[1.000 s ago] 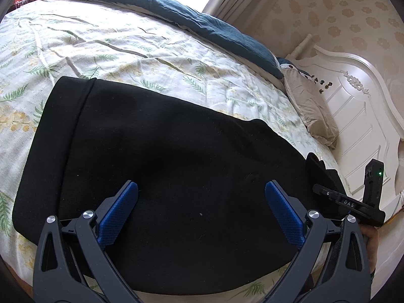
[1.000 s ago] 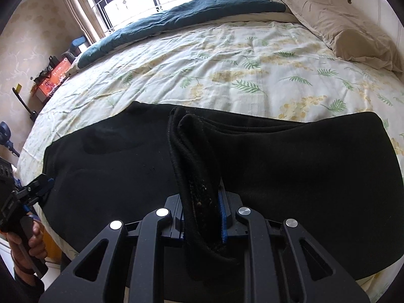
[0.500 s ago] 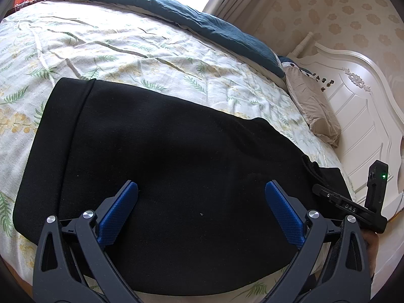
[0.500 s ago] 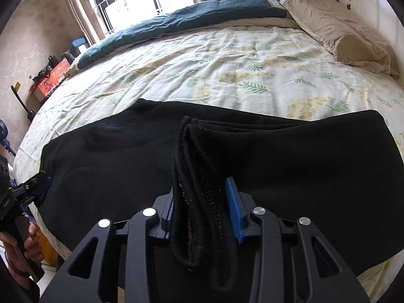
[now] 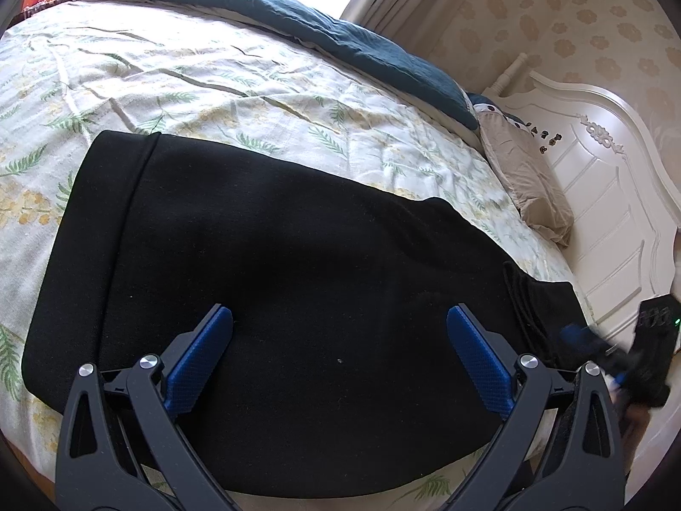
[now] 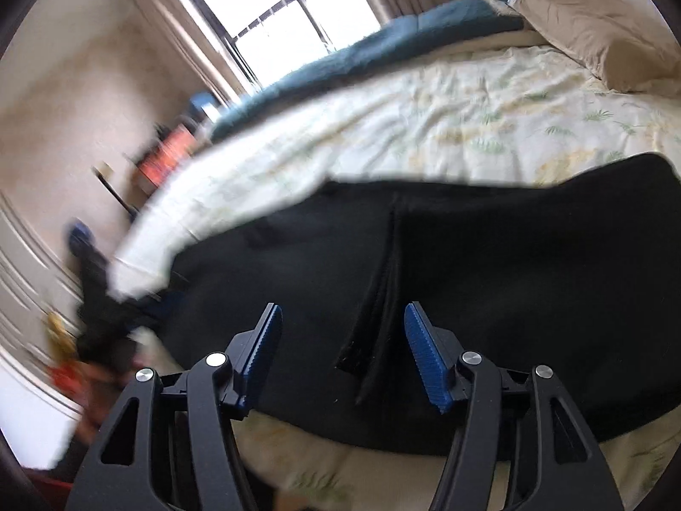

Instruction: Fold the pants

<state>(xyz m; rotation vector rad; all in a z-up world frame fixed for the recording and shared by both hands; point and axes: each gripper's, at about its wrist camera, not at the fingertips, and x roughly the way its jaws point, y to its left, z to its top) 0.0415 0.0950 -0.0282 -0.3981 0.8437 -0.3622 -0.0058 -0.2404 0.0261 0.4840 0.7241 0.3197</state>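
On the flowered bed cover [image 5: 255, 85] the black pants [image 5: 276, 255] lie flat, one end already turned over the middle. The right gripper [image 6: 342, 347], which pinched that thick hem [image 6: 374, 332] half a second ago, now has its jaws apart and the hem lies free between them. The left gripper [image 5: 340, 349] stays wide open over the cloth, so this fold seems laid and the next one can begin.

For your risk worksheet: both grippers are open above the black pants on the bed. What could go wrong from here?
1. The bunched edge of the pants lies loose between the right gripper's open jaws and may unfold.
2. The pants lie near the bed edge and might slide off.
3. The left gripper holds nothing, so a one-sided pull could skew the fold.
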